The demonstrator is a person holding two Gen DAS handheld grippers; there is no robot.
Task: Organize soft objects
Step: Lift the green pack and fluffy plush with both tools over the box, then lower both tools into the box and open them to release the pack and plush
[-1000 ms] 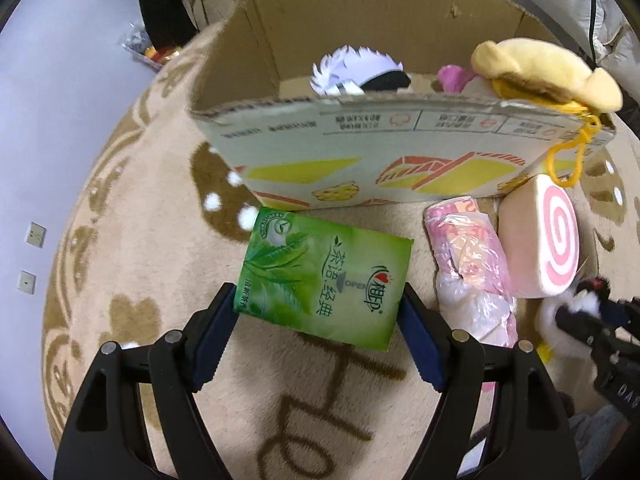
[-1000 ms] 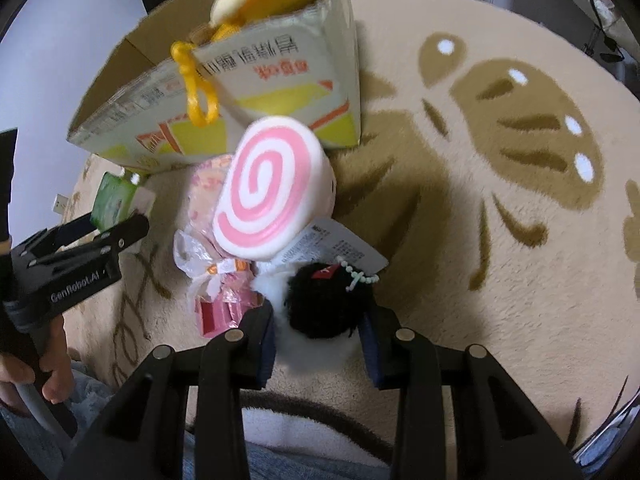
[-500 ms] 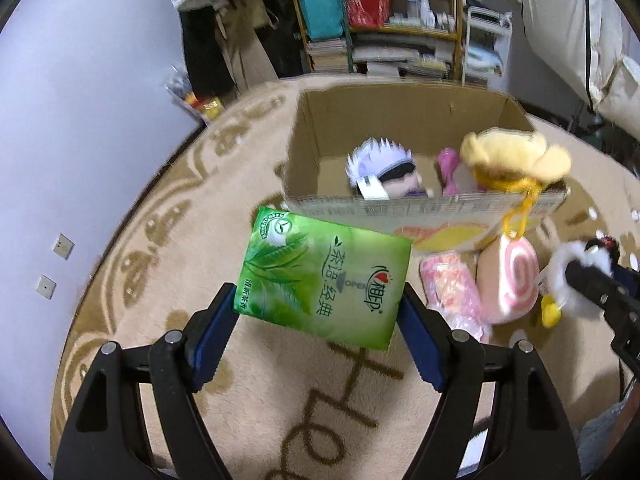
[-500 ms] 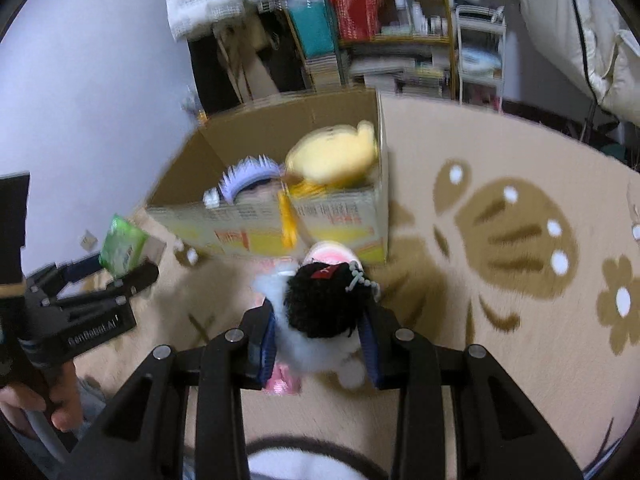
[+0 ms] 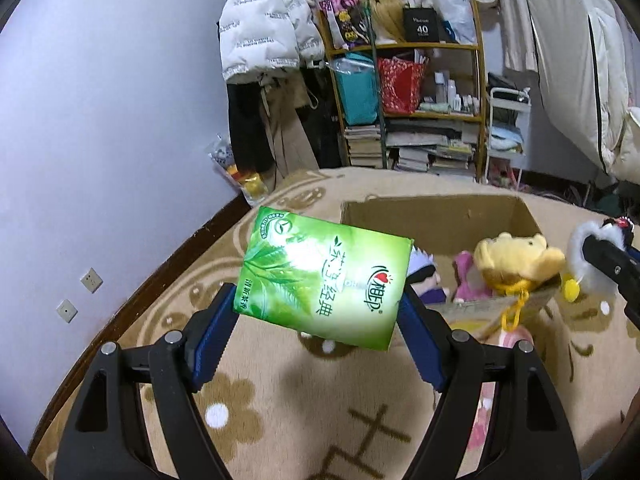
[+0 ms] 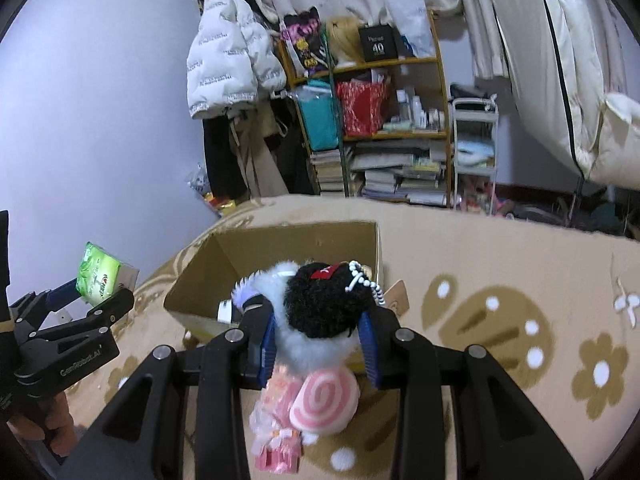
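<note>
The left claw (image 5: 320,320) is clenched on a green tissue pack (image 5: 326,278), its blue pads pressing the pack's two short ends. The pack is held in the air, tilted, above the rug (image 5: 280,400) and in front of the open cardboard box (image 5: 432,220). Its face shows tea leaves, a round seal at the upper left, a red heart logo and Chinese characters; the small word under the glare is only partly legible.

The right claw (image 6: 318,334) is clenched on a plush (image 6: 320,308) with a black fuzzy head, white fluffy body, a red patch and a string of white beads. It hangs above the near wall of the box. From this view the left claw's body reads "GenRobot.AI".

Below the plush, on the rug just in front of the box, lie a pink swirl roll (image 6: 324,404) and, touching it, a pink wrapped packet (image 6: 276,432).

Inside the box sit a yellow bear (image 5: 516,260) with a yellow loop hanging over the rim, a pink toy (image 5: 468,276) and a white-haired doll (image 5: 426,276).

Behind, a shelf (image 5: 432,108) holds books and bags; a black box (image 5: 422,30) on top reads "40". A white jacket (image 5: 260,32) with rows of small print hangs to its left.
</note>
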